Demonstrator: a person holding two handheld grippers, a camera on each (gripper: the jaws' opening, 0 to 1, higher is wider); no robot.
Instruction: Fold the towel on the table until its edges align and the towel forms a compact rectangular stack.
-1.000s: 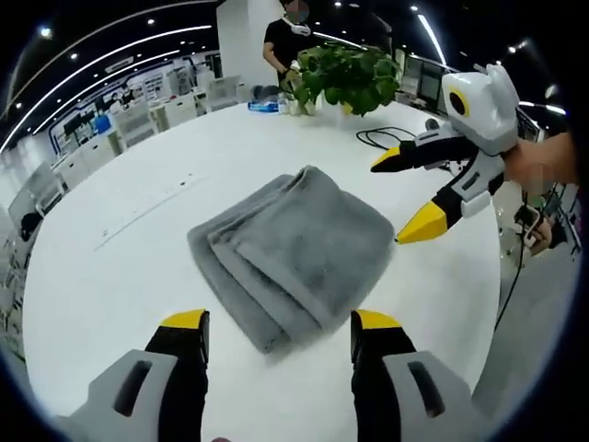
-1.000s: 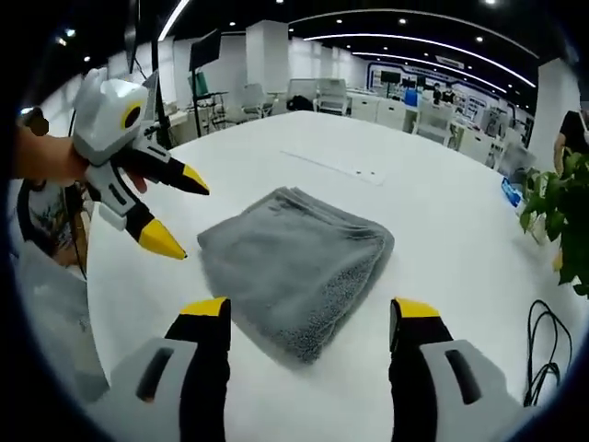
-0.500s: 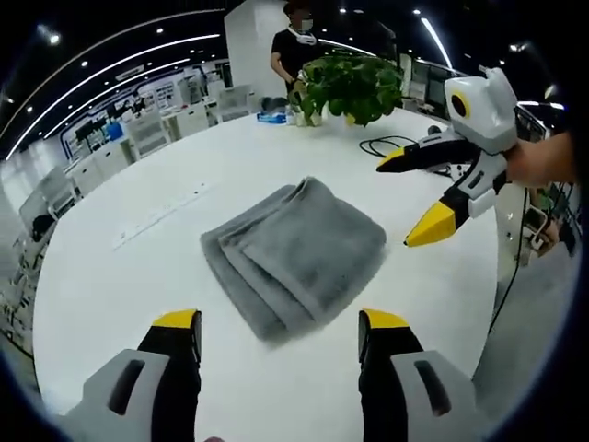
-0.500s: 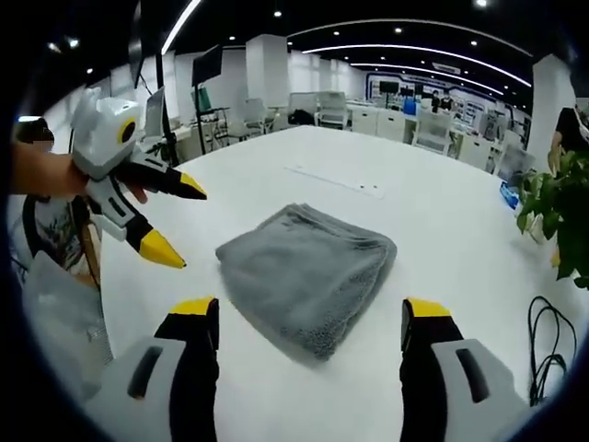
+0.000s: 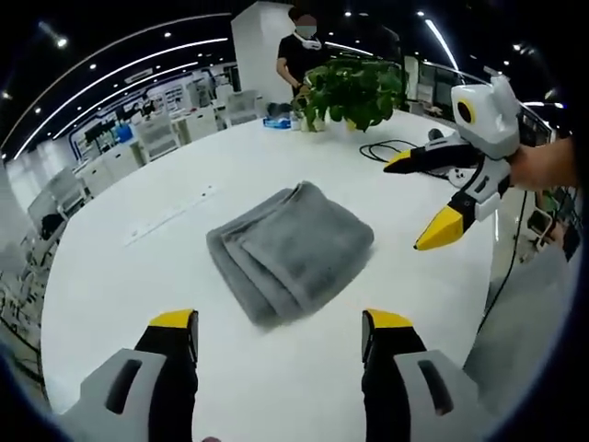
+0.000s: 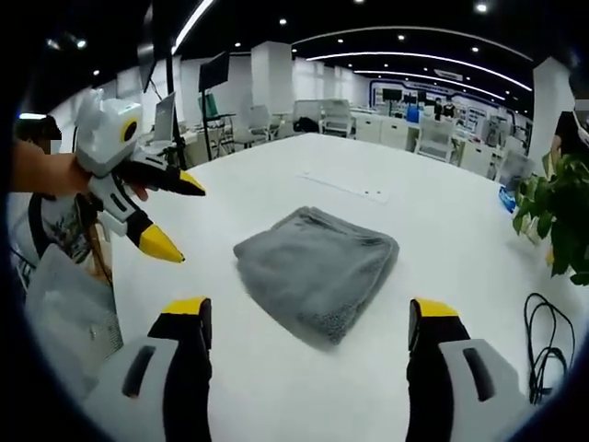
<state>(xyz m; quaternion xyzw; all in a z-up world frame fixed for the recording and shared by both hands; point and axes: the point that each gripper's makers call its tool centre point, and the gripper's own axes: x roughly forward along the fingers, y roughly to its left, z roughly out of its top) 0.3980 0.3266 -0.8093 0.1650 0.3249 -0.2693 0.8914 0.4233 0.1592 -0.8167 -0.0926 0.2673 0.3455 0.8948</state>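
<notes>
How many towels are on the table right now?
1: a folded grey terry towel lies mid-table on the white round table, between both open tools; neither touches it.

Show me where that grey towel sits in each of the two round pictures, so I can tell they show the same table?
Left gripper view: the folded grey towel lies mid-picture on the white table, just above the yellow-tipped jaws.
Right gripper view: the towel lies at the centre, slightly right, between and above the jaws.
Shared landmark: the potted plant, top centre in the left gripper view, at the right edge in the right gripper view.
</notes>
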